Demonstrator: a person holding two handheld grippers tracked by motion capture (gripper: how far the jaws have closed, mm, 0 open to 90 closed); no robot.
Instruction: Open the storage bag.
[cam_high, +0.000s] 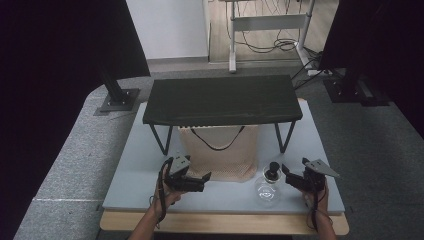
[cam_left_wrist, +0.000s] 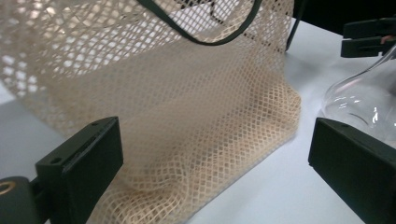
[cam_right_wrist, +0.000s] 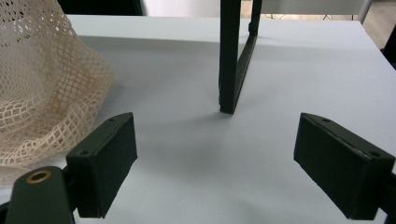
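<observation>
Two tongs hover low over the front of the table (cam_high: 150, 175), both spread wide w/ nothing between the jaws. Largest thing first: a black stand (cam_high: 222, 99) sits mid-table, and a beige mesh bag (cam_high: 220, 150) hangs from under its front edge, lower part slumped on the table, dark strap looping across its upper face. The left tongs (cam_high: 206, 177) point right toward the bag's bottom-left corner, tips just beside it; in the left gripper view the mesh (cam_left_wrist: 187, 116) lies straight ahead between the open jaws and spreads up and away, so the bag's long axis runs roughly vertical, stand to table. The right tongs (cam_high: 286, 169) sit on the other side, aimed left, near a clear glass flask (cam_high: 267, 190) w/ a dark stopper, which stands just off the bag's bottom-right corner, between bag and right tongs. In the right gripper view the bag's edge (cam_right_wrist: 42, 93) is off to the left and a stand leg (cam_right_wrist: 231, 60) is ahead. Judgement: left hand is nearer the bag, right hand nearer the flask; prob. the next move is left tongs closing on the mesh hem. Bag looks soft, open-weave, limp, likely to bunch when pinched. Can't tell if there's anything inside.
</observation>
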